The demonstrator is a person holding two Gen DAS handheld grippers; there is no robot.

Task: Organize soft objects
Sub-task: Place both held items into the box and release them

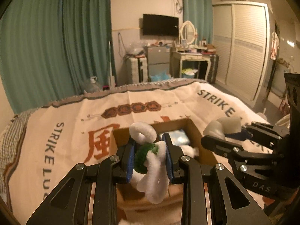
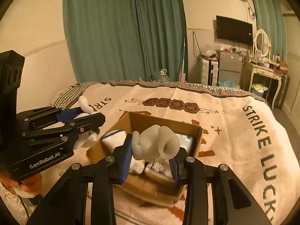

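An open cardboard box [image 1: 191, 125] [image 2: 163, 121] sits on the bed's printed blanket [image 1: 75, 121]. My left gripper [image 1: 150, 155] is shut on a fuzzy white and green pipe-cleaner bundle [image 1: 151, 161], held above the box's near left corner. It also shows in the right wrist view [image 2: 86, 120] at the left. My right gripper [image 2: 151, 150] is shut on a soft white rubbery piece [image 2: 155, 142] above the box. In the left wrist view it [image 1: 223, 131] shows at the right, holding that grey-white piece [image 1: 223, 125]. White soft items and a blue-white packet [image 1: 178, 136] lie inside the box.
The blanket [image 2: 234, 131] with "STRIKE LUCKY" text covers the bed. Green curtains [image 1: 46, 43], a TV [image 1: 160, 24], a dressing table [image 1: 193, 58] and a wardrobe [image 1: 241, 46] stand beyond the bed's far edge. A checked pillow [image 2: 71, 93] lies at the left.
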